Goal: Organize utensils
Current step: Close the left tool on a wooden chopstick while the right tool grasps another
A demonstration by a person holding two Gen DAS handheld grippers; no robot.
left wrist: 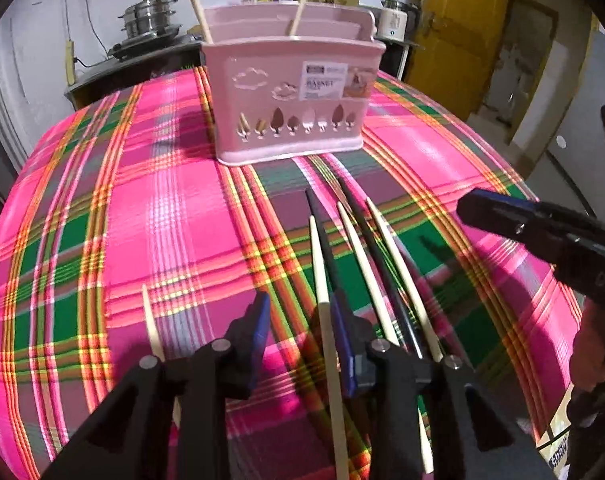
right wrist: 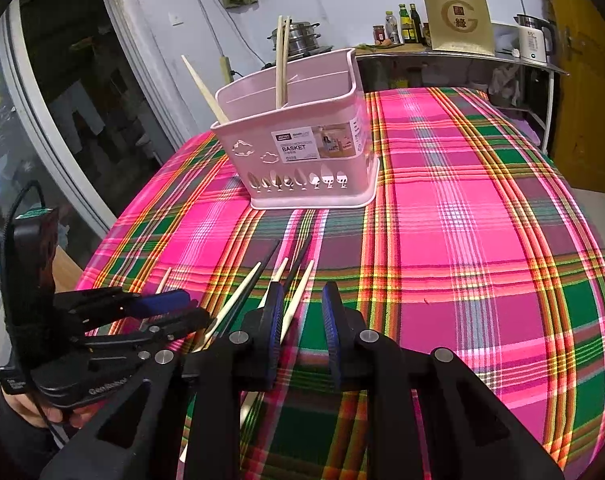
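Plaid cloth (left wrist: 150, 200) in pink, green and orange covers the whole working surface; a grey wall, a stacked steamer pot (left wrist: 148, 16), bottles and a yellow door (left wrist: 458, 28) stand behind. Nearest, the left gripper (left wrist: 302, 340) points down at the cloth, its jaws partly apart, with a pale chopstick (left wrist: 328, 344) running up between the blue pads, close against the right-hand one; whether the pads actually press on it cannot be told, so no firm hold is confirmed. Just beside it lies the loose group of chopsticks (left wrist: 366, 264): 3 more pale ones and at least 2 black, fanned and overlapping, with 1 further pale stick (left wrist: 152, 324) apart to the left. The right gripper (right wrist: 302, 328) hovers over the same group, jaws narrowly parted with only cloth between them, 1 pale stick passing just beside its left pad. Farther off stands the pink basket (right wrist: 298, 148), divided into compartments, with 3 pale chopsticks (right wrist: 281, 64) already upright or leaning inside. Risks, as judged: an off-centre pinch could let the stick pivot or slip on lifting; closing on overlapped sticks could drag a black one along or scatter the rest; both grippers crowd 1 small patch and may collide; a long stick brought in tilted could catch the basket rim.
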